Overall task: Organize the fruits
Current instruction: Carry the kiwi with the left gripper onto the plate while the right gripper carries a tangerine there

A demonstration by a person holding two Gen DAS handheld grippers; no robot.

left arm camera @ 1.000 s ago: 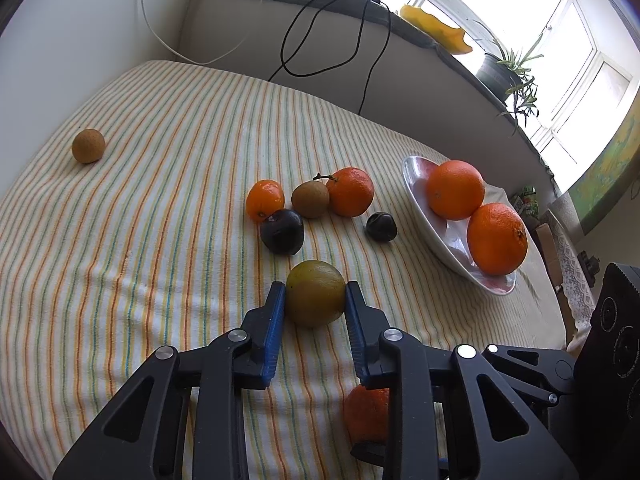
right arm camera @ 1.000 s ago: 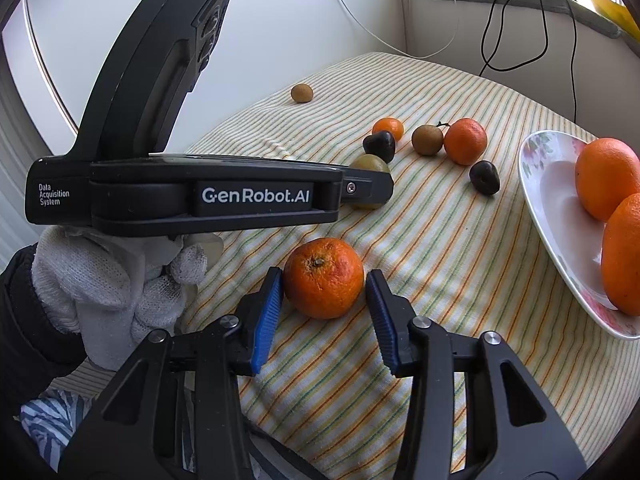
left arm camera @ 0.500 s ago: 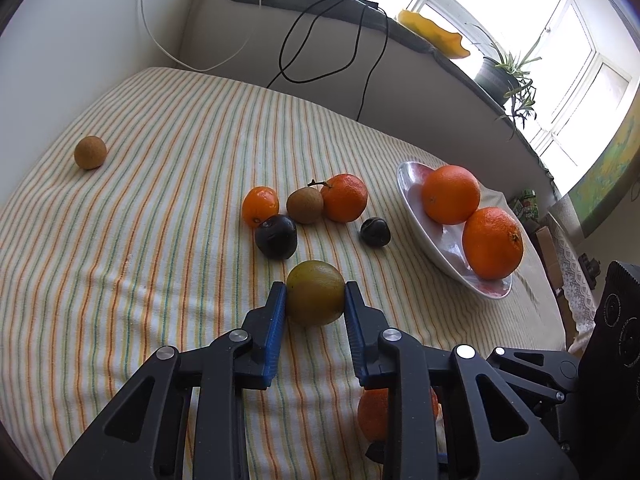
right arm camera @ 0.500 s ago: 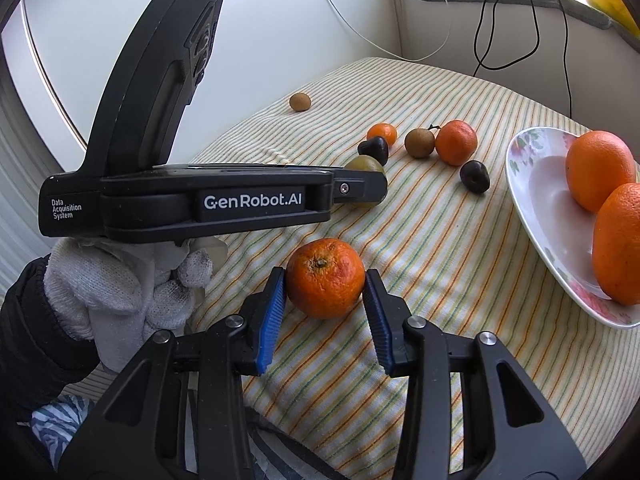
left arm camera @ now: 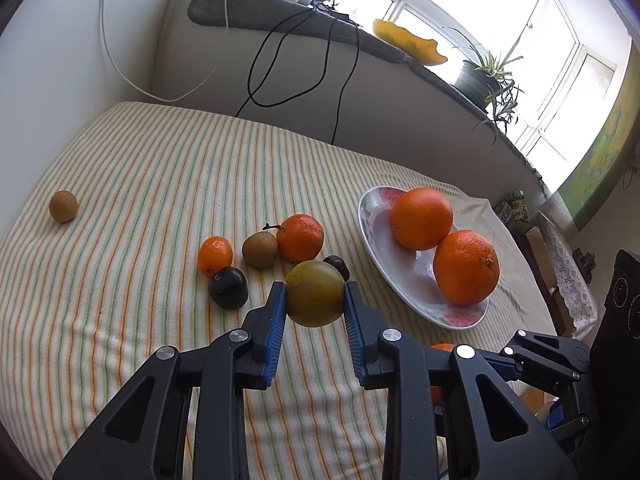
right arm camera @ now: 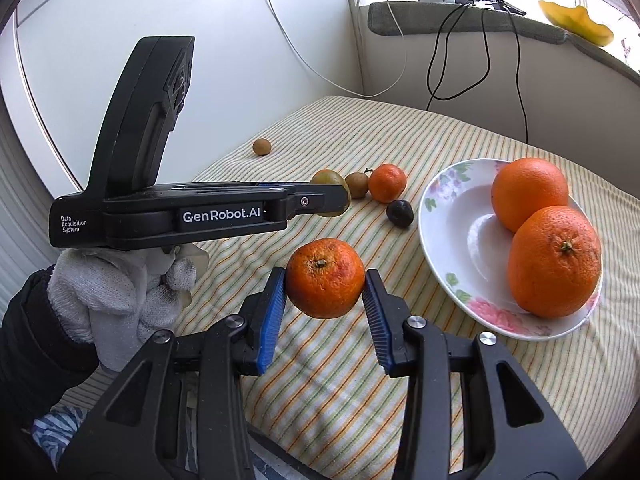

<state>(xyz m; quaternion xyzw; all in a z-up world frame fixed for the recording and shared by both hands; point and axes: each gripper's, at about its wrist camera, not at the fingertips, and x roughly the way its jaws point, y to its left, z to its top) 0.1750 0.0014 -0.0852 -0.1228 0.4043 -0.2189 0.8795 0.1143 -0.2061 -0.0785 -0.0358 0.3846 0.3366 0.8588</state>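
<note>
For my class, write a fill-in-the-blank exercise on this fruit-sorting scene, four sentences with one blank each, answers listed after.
1. The left gripper is shut on a ____-coloured fruit.
2. The plate holds ____ large oranges.
3. The right gripper grips a mandarin whose colour is ____.
4. The tablecloth has a ____ pattern.

Missing words: green; two; orange; striped

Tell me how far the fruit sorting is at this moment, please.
Done: two large oranges lie in the flowered plate. In hand: the left gripper is shut on a greenish-yellow fruit, the right gripper on a mandarin. Left on the striped cloth: two small mandarins, two dark fruits, two brown fruits, one far off.
</note>
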